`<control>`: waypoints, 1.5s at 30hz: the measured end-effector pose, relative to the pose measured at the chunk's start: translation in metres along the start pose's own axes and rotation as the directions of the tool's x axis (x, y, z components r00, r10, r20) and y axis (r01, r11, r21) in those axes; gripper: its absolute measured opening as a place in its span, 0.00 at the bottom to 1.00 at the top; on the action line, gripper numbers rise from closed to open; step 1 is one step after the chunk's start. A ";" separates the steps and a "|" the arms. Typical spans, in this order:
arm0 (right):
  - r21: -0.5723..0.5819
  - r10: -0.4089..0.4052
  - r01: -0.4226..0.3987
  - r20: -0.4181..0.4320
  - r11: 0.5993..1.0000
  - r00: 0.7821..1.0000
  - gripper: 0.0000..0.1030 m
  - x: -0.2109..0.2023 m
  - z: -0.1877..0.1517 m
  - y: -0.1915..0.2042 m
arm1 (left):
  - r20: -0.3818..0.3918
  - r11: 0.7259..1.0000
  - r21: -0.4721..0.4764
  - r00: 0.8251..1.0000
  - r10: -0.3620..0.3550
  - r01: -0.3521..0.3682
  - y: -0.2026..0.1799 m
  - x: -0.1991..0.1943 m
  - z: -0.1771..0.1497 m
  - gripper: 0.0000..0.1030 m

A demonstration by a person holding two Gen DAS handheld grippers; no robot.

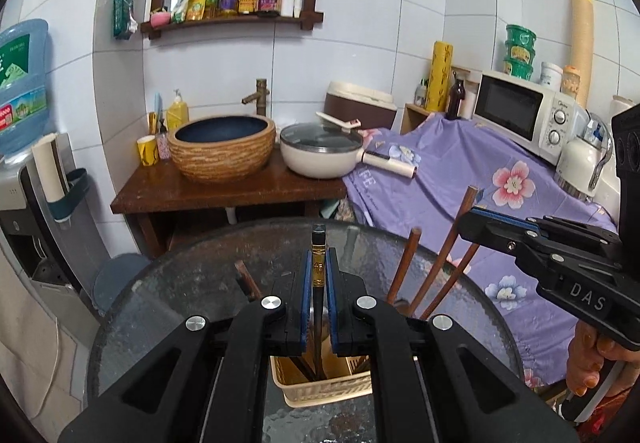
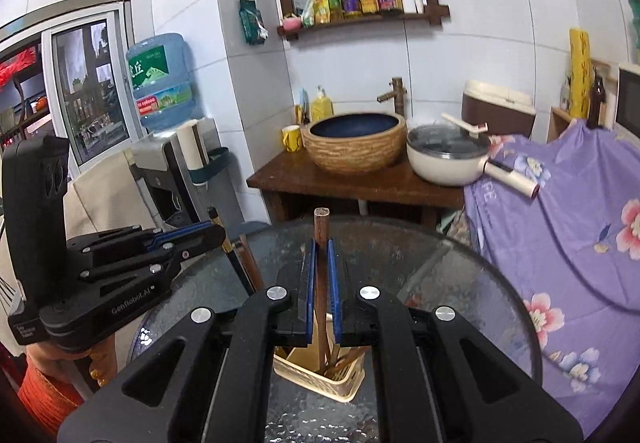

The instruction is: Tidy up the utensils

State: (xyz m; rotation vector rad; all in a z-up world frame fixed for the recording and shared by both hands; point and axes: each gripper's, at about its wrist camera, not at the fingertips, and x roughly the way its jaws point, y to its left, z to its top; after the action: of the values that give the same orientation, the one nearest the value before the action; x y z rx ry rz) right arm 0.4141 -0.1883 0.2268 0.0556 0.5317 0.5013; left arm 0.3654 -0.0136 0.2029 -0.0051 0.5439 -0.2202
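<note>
My left gripper (image 1: 319, 261) is shut on a dark chopstick (image 1: 319, 239) with an amber band near its top. The stick's lower end reaches down into a beige slotted utensil basket (image 1: 326, 387) on the round glass table (image 1: 180, 283). My right gripper (image 2: 321, 249) is shut on a brown wooden chopstick (image 2: 321, 223), whose lower end also stands in the basket (image 2: 316, 377). Several more brown chopsticks (image 1: 405, 267) lean out of the basket. Each gripper shows in the other's view: the right gripper (image 1: 470, 222) at the right, the left gripper (image 2: 218, 234) at the left.
Behind the table stands a wooden stand (image 1: 224, 195) with a woven basin (image 1: 222, 151) and a white lidded pot (image 1: 320, 155). A purple floral cloth (image 1: 460, 179) covers the counter with a microwave (image 1: 524, 111) at the right. A water dispenser (image 1: 24, 179) stands at the left.
</note>
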 end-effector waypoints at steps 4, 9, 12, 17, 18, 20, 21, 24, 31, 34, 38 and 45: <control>0.002 -0.011 0.011 -0.021 1.000 1.000 0.07 0.012 -0.015 -0.002 | -0.037 1.000 -0.012 0.999 0.003 -0.003 0.005 0.014 -0.015 0.07; -0.001 -0.029 0.029 -0.035 1.000 0.999 0.07 0.020 -0.029 -0.002 | -0.083 1.000 -0.017 0.997 0.004 -0.006 0.008 0.030 -0.030 0.07; -0.010 -0.052 0.051 -0.036 0.999 0.998 0.07 0.024 -0.035 -0.003 | -0.091 1.000 -0.017 0.996 0.002 -0.004 0.010 0.034 -0.038 0.07; -0.028 -0.071 0.070 0.000 0.997 0.998 0.13 0.017 -0.041 -0.002 | -0.070 1.000 -0.013 0.997 -0.010 0.009 0.008 0.021 -0.044 0.21; -0.040 -0.077 0.077 0.010 0.996 0.997 0.30 0.014 -0.042 0.000 | -0.056 1.000 -0.009 0.998 -0.006 0.006 0.007 0.017 -0.045 0.37; -0.053 -0.089 0.093 0.062 0.994 0.994 0.62 -0.002 -0.047 0.005 | 0.004 1.000 -0.001 1.000 0.015 -0.015 0.005 -0.001 -0.052 0.67; -0.055 -0.100 0.106 0.100 0.993 0.990 0.67 -0.011 -0.050 0.008 | 0.031 1.000 0.001 0.999 0.026 -0.026 0.003 -0.007 -0.057 0.80; -0.081 -0.143 0.159 0.180 0.984 0.973 0.82 -0.041 -0.065 0.018 | 0.085 0.998 0.024 0.995 0.051 -0.053 0.002 -0.030 -0.079 0.86; -0.099 -0.186 0.221 0.278 0.970 0.942 0.94 -0.101 -0.134 0.039 | 0.217 0.999 0.006 0.975 0.044 -0.046 0.008 -0.085 -0.149 0.94; -0.103 -0.180 0.220 0.306 0.970 0.935 0.94 -0.123 -0.176 0.053 | 0.259 0.997 0.007 0.963 0.069 -0.073 0.003 -0.108 -0.182 0.94; -0.099 -0.180 0.223 0.330 0.970 0.927 0.94 -0.143 -0.231 0.076 | 0.288 0.996 0.008 0.954 0.084 -0.090 -0.010 -0.135 -0.224 0.94; -0.038 -0.234 0.264 0.361 0.964 0.903 0.94 -0.181 -0.312 0.109 | 0.230 0.982 -0.087 0.955 0.186 -0.170 -0.030 -0.177 -0.295 0.94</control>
State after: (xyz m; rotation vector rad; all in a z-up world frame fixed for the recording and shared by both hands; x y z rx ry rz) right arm 0.0751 -0.2018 0.0623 -0.0055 0.1576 0.2526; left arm 0.0605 0.0096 0.0427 -0.0459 0.3099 -0.0239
